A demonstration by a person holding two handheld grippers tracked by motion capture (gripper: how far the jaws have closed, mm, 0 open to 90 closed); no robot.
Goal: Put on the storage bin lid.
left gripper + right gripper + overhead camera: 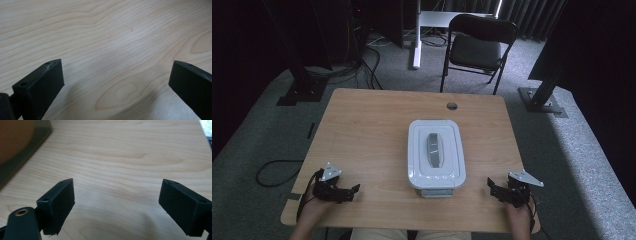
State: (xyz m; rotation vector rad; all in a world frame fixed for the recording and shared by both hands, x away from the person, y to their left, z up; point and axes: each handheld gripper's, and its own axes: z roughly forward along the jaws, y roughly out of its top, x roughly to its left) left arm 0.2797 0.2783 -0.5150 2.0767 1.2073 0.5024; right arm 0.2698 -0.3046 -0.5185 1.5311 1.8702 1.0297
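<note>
Hand-held grippers, left (pixel 353 190) and right (pixel 490 184), flank lidded container (pixel 435 153), spread (off-centre lid grab risks tipping).

High view looks down on the table (pixel 362 130); both gripper views skim its wood closely.

One wooden worktop (pixel 362 135) carries one white lidded container (pixel 435 155), and that container's lid has one grey handle (pixel 434 148). Two grippers rest on the worktop: one left gripper (pixel 353 192), one right gripper (pixel 492 186). One black folding chair (pixel 475 46) stands beyond.
</note>
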